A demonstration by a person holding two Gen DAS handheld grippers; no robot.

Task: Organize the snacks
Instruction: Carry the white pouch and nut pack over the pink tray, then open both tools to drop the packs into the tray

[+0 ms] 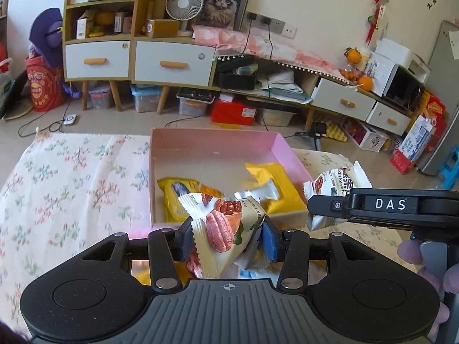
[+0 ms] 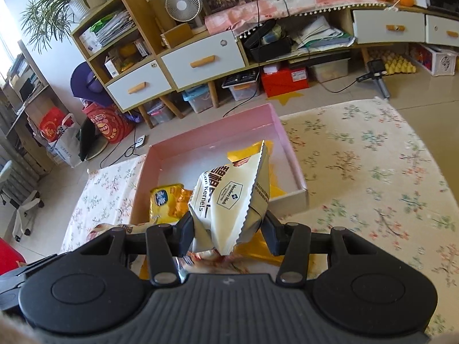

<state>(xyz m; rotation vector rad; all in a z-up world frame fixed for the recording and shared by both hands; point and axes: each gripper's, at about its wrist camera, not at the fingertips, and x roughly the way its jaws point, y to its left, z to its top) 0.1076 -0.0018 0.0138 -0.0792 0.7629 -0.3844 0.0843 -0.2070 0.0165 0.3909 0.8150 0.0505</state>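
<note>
Left wrist view: both jaws pinch pecan packets upright, above pink box.

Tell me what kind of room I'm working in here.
Most likely a lived-in home living room. A long low wooden cabinet with white drawers lines the wall, a framed cat picture and a small desk fan stand on it, and a microwave sits at its far end.

Left gripper pinches a pecan packet before the pink box.
</note>
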